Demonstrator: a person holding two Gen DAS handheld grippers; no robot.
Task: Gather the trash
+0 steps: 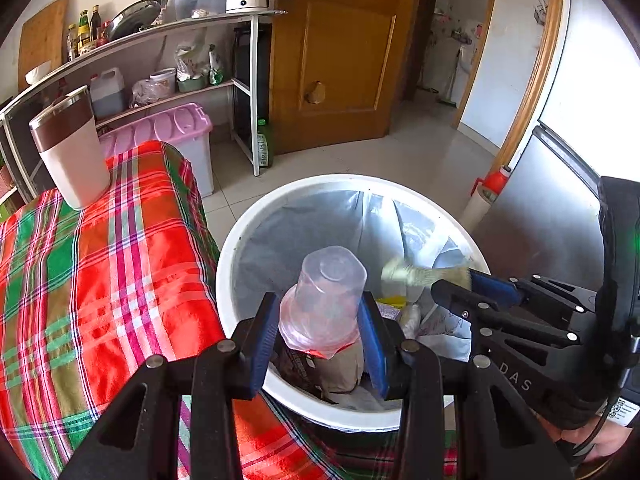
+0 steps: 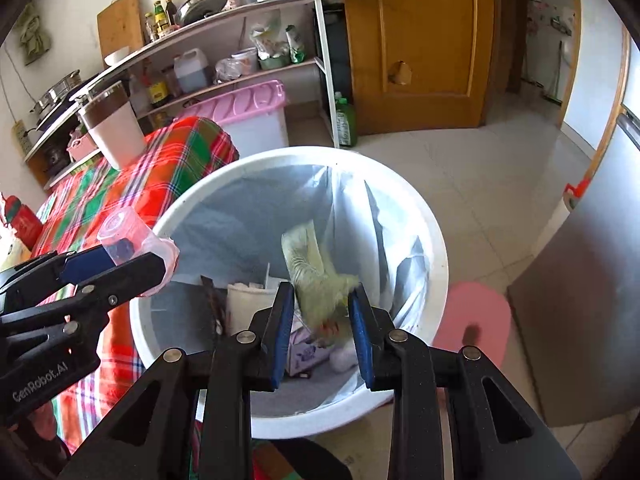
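Note:
My left gripper point(image 1: 318, 312) is shut on a clear plastic cup point(image 1: 328, 292), held bottom-up over the white bin point(image 1: 240, 232). The bin has a pale liner and holds several pieces of paper and packaging. My right gripper point(image 2: 320, 308) is shut on a crumpled pale green wrapper point(image 2: 312, 268), which hangs over the bin's point(image 2: 400, 196) middle. In the left wrist view the right gripper point(image 1: 452, 284) comes in from the right with the wrapper point(image 1: 404, 272) blurred at its tips. From the right wrist camera, the left gripper point(image 2: 148, 256) and its cup point(image 2: 124, 228) are above the bin's left rim.
A table with a red-green plaid cloth point(image 1: 100, 280) sits against the bin's left side, with a white-brown tumbler point(image 1: 72, 148) on it. A pink stool point(image 2: 476, 320) and a grey fridge point(image 2: 580, 320) are on the right. Behind are a pink-lidded box point(image 2: 248, 112), a shelf rack and a wooden door point(image 2: 420, 40).

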